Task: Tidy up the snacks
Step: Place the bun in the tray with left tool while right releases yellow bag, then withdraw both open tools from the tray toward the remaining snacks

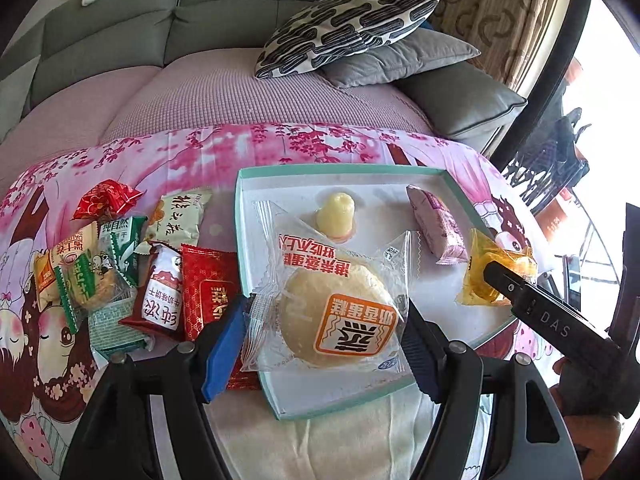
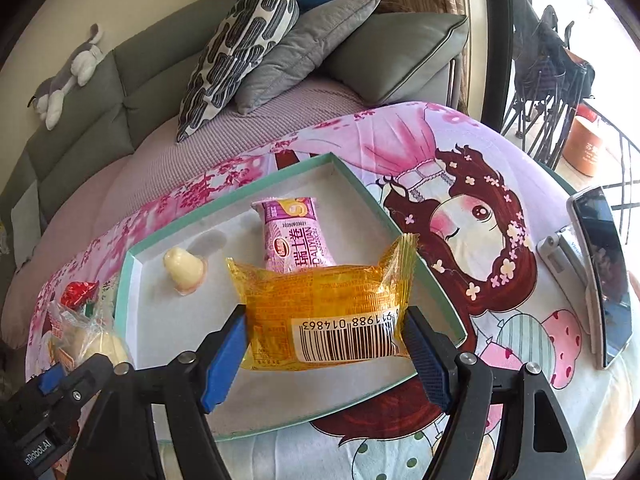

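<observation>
Covering the table is a pink cartoon-print cloth (image 1: 192,152) with blossom branches and a big-eyed girl's face, and behind it runs a grey-green sofa (image 1: 120,36) with a lilac quilted seat cover. A black-and-white patterned cushion (image 1: 344,28) leans on a plain grey cushion (image 1: 404,60) at the sofa's far end, beside a beige patterned curtain (image 1: 492,8). A grey and white plush toy (image 2: 68,76) lies on the sofa back. A phone on a stand (image 2: 600,280) sits at the cloth's right edge.

On the cloth rests a shallow white tray with a teal rim (image 1: 340,170). Inside it lie a pale yellow jelly cup (image 1: 336,214) and a purple wrapped roll (image 1: 438,224), well apart.

The left gripper (image 1: 326,322) clamps a clear-wrapped round cream cake (image 1: 332,312) over the tray's near left corner. The right gripper (image 2: 326,344) clamps a yellow-orange wrapped snack (image 2: 324,312) over the tray's near right side. A pile of assorted wrapped snacks (image 1: 132,272) lies left of the tray.
</observation>
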`<state>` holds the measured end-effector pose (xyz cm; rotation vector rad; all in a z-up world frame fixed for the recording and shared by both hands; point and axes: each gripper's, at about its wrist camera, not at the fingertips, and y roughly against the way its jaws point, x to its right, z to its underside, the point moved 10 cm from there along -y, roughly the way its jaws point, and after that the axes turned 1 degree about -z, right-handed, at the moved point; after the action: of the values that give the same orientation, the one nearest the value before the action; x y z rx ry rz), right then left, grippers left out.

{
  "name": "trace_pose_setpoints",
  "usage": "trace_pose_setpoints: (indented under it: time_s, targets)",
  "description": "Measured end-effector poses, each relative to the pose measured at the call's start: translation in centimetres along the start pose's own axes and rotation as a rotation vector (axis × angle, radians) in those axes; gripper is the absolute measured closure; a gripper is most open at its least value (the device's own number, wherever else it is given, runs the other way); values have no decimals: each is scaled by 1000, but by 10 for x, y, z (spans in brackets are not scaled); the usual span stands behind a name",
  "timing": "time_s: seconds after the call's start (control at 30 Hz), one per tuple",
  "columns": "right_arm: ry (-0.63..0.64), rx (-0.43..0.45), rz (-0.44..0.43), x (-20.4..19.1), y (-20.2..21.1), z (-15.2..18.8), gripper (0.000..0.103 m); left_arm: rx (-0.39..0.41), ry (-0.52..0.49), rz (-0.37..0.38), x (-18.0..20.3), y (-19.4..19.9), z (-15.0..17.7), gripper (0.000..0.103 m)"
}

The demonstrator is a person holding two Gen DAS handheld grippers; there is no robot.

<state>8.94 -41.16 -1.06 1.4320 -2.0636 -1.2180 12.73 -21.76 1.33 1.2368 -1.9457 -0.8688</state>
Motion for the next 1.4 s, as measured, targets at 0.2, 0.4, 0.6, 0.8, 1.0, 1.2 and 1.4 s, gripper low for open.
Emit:
trace_pose_setpoints:
  time_s: [0.2,0.4,0.6,0.8,1.0,1.2,1.4]
  targets:
    - [26,-49,25,-1,-21,9,25,-57,-21,-37,-4,-29,13,29]
    - [46,-54,38,-2,-22,8,23,-70,-64,-64,1,-38,18,29]
    - [54,-63,51,-1,-21,9,22,-74,-61,-63,0,-39,16,27]
    - [63,-32,49,0,-13,5,8,-38,-60,-44,5,-27,7,18]
    - [60,-20,48,0,-5,4,4,14,-68,-57,5,-12,-2,12]
    - [59,-5,43,0,0,2,4,41,-60,-51,4,-3,-8,12]
    - [31,13,25,3,1,3,0,79,5,-92,-11,5,-15,0]
